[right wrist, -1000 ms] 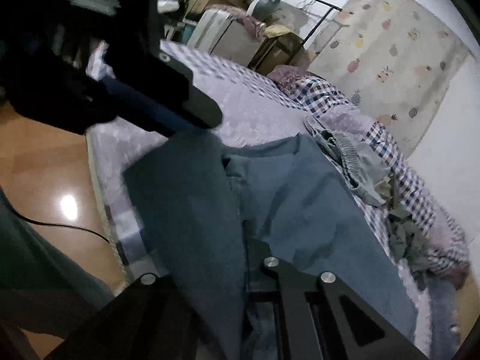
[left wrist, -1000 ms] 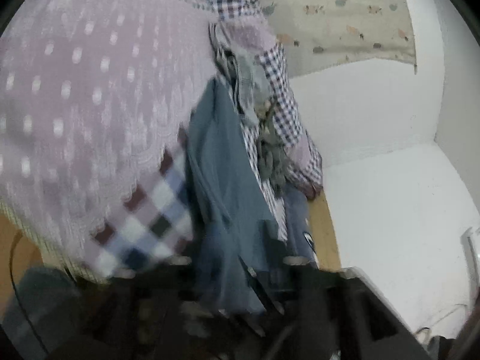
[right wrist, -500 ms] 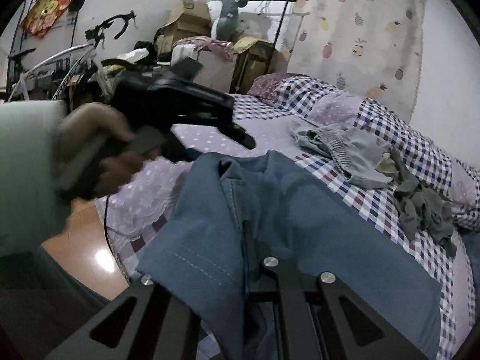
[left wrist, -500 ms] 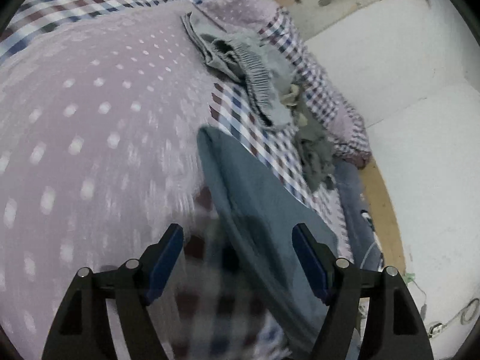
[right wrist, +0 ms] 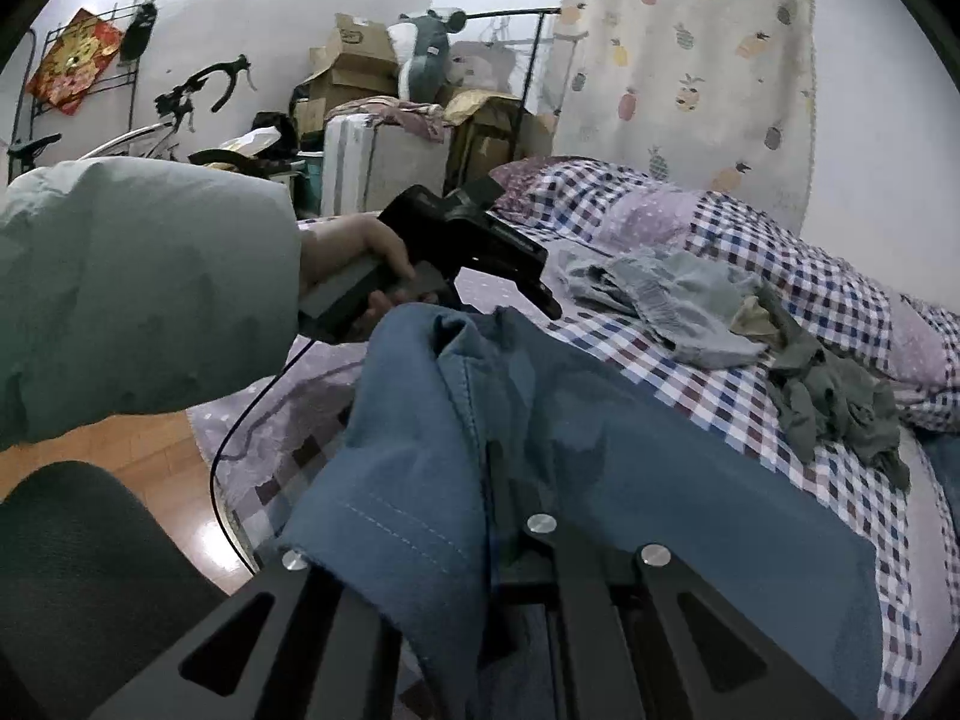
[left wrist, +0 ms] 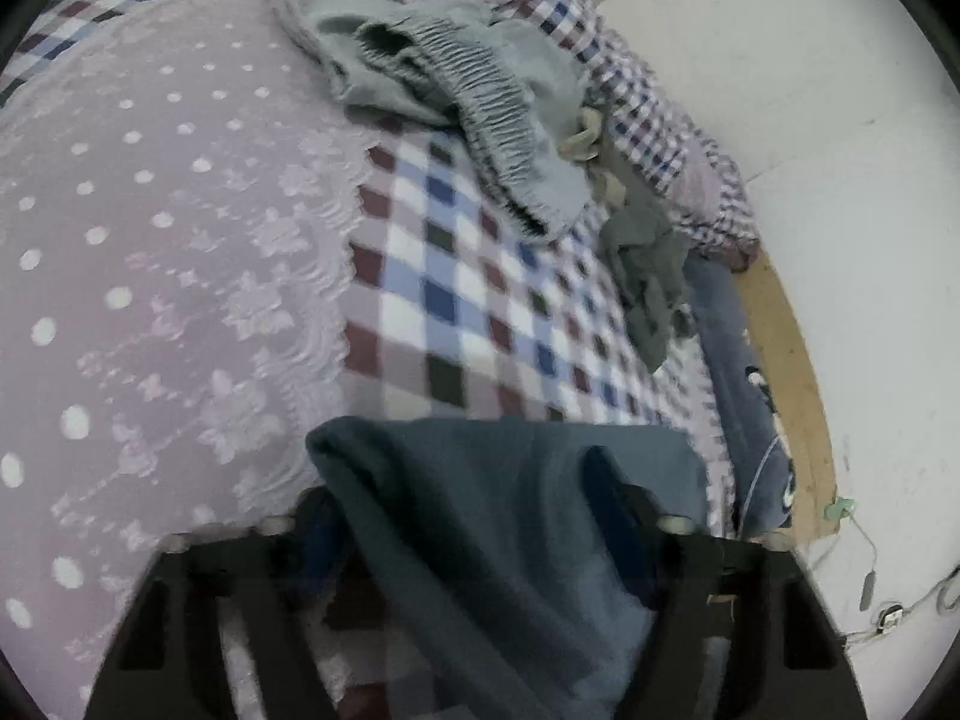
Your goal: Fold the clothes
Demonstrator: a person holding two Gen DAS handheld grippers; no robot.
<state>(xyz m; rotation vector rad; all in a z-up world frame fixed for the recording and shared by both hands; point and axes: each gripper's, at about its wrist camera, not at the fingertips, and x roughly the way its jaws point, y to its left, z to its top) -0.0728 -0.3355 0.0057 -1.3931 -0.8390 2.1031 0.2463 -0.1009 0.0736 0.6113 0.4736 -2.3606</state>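
A blue garment (left wrist: 510, 540) lies spread on the bed, one end lifted. My left gripper (left wrist: 474, 516) is at its near edge with its jaws closing. A fold of the blue cloth lies between the fingers (left wrist: 624, 510), which still stand apart. In the right wrist view a hand (right wrist: 354, 252) in a pale green sleeve (right wrist: 138, 300) holds the left gripper (right wrist: 480, 252) over the cloth's raised corner. My right gripper (right wrist: 498, 468) is shut on the blue garment (right wrist: 660, 480), which drapes over both its fingers.
Grey shorts (left wrist: 480, 96) and a crumpled olive garment (left wrist: 648, 276) lie farther back on the checked sheet (left wrist: 456, 276). A lilac dotted blanket (left wrist: 150, 240) covers the left side. A black cable (right wrist: 240, 420) hangs over wood floor (right wrist: 150, 450). Boxes (right wrist: 360, 60) and a bicycle (right wrist: 180, 102) stand behind.
The left gripper swung away from the hanging cloth, crossed the bed and came down over the blue garment's edge. The right gripper rose a little and rolled, still holding the garment.
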